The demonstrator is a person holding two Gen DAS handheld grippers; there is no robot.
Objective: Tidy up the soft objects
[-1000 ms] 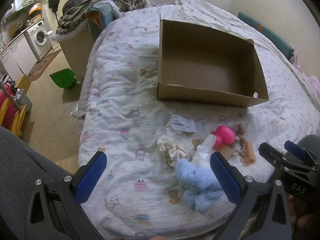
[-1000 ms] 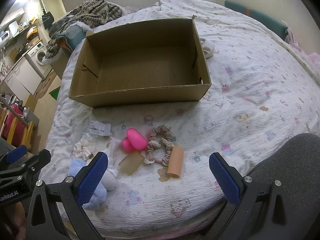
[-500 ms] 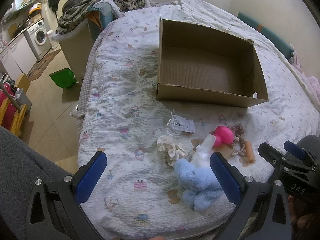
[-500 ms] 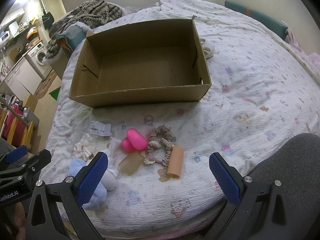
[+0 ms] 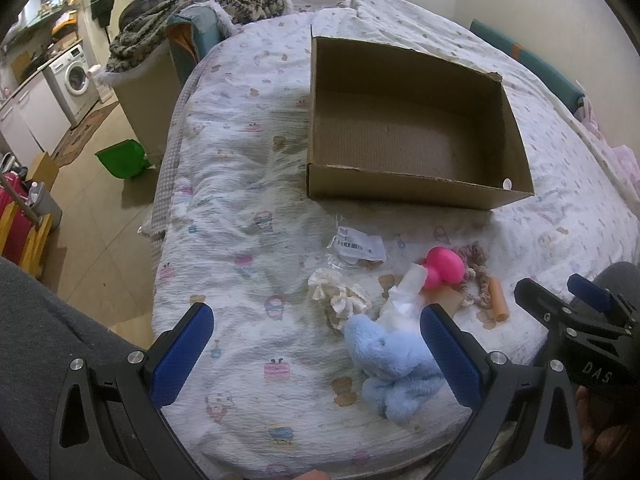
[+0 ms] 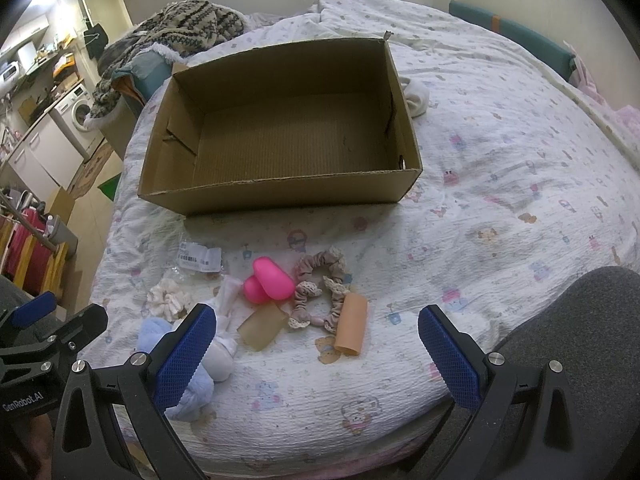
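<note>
Two grippers are held low over the near edge of the bed (image 6: 500,128), w/ nothing between the fingers of either: the left gripper (image 5: 316,352) is spread wide, and the right gripper (image 6: 316,350) likewise. Soft objects are seen scattered on the printed sheet btwn the grippers and the cardboard box (image 6: 280,196), which lies further back w/ nothing seen inside. A blue plush (image 5: 392,364) lies nearest, partly hidden behind the left gripper's right finger; a white cloth piece (image 6: 222,344) rests against it. Just beyond are a cream scrunchie (image 5: 340,298), a clear bag w/ barcode label (image 6: 198,260), a pink rounded item (image 6: 268,280), a tan translucent piece (image 6: 262,326), a mauve lace scrunchie (image 6: 320,292) and an orange tube (image 6: 352,330), the last two touching. A white sock-like item (image 6: 416,96) is seen beside the box's far right wall. Off the bed, a washing machine (image 5: 74,76), a green bin (image 5: 122,158) and a knit blanket pile (image 5: 192,0) are visible at left.
</note>
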